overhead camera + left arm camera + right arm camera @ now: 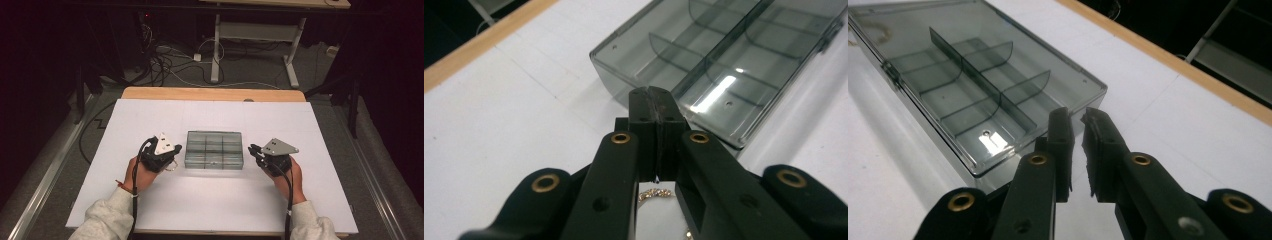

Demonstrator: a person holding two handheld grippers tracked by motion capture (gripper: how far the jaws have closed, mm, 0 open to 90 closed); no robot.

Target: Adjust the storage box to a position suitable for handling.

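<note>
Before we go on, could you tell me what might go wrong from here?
The left gripper is shut on a thin gold chain that hangs below its jaws; it could slip or snag. The box looks closed, so the chain cannot go in yet. The right gripper, jaws slightly apart beside the box's corner, might push the light box.

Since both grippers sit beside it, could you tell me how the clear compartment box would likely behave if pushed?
The clear compartment box looks like rigid thin plastic and its visible compartments look empty, so probably light. Lying flat and low on the smooth white table, it should slide rather than tip. Its glossy lid may be slippery.
</note>
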